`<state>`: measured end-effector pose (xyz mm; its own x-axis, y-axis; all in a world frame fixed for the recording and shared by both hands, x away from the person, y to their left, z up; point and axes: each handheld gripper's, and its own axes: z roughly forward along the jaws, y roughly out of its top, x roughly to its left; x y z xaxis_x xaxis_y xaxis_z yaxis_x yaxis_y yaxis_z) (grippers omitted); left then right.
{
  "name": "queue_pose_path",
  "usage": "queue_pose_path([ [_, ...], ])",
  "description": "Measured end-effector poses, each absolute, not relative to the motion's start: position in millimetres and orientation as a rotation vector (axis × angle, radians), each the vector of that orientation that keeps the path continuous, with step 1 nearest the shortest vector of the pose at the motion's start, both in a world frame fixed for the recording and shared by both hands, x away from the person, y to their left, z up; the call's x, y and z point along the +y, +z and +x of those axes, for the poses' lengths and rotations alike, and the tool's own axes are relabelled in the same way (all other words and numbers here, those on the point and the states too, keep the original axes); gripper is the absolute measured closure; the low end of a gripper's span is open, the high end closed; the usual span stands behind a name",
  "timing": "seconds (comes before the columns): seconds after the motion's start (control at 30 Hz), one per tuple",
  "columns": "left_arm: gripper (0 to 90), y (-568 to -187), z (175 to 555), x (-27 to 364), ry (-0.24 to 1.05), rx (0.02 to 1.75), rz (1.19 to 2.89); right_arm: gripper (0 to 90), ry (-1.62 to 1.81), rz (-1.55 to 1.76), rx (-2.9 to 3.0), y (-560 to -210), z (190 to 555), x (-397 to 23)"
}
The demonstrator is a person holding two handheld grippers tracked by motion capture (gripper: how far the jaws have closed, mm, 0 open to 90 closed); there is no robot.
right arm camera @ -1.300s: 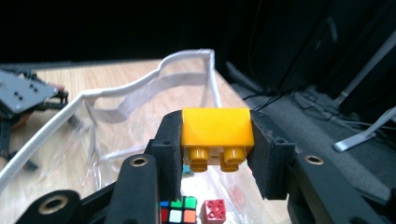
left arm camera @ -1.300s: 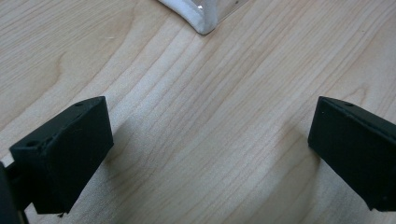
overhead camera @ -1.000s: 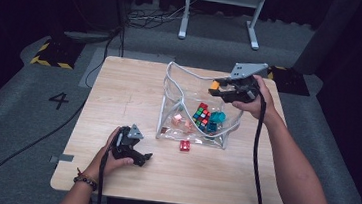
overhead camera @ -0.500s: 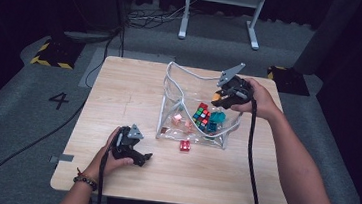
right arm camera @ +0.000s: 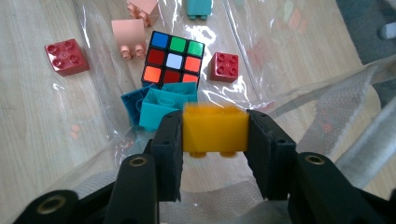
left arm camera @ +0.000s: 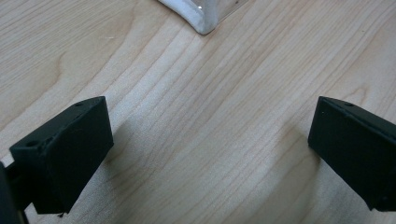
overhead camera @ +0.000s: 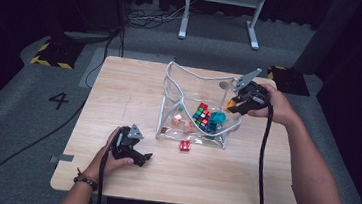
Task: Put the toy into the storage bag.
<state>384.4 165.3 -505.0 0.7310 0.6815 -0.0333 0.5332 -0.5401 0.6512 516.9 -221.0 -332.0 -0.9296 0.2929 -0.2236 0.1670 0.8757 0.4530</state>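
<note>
Right gripper [right arm camera: 215, 140] clamped on a yellow brick [right arm camera: 215, 128], held over the open top of the clear bag [overhead camera: 170, 88].

Right gripper view: both pads flat against the yellow brick's sides, studs pointing down, brick clear of everything below. High view puts the right gripper [overhead camera: 236, 103] at the bag's far-right rim, angled down into it. Under the brick, inside the bag: teal brick [right arm camera: 168, 103] with a blue brick [right arm camera: 133, 103] touching it, puzzle cube [right arm camera: 173, 58] just beyond, small red brick [right arm camera: 225, 66] beside the cube, two pink bricks [right arm camera: 130, 36] farther off. Another red brick [right arm camera: 67, 57] lies on the table [overhead camera: 130, 87] outside the bag, near its front edge. Left gripper [overhead camera: 131, 150] sits on the table near the front-left, well apart from the bag; left gripper view shows its jaws spread wide, bare wood between them.
</note>
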Motion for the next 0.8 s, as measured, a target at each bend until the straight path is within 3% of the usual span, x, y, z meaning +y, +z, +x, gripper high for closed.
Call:
queue_pose_path([
  [0.3,0.0,-505,384,165,0.293,0.915,2.278,50.4,0.801,0.39,2.657,-326,500,-230],
  [0.53,0.0,-505,384,165,0.295,0.913,2.278,44.3,1.182,0.511,2.412,-315,461,-263],
  [0.8,0.1,-505,384,165,0.295,0.913,2.278,38.4,1.254,0.524,2.252,-328,414,-288],
])
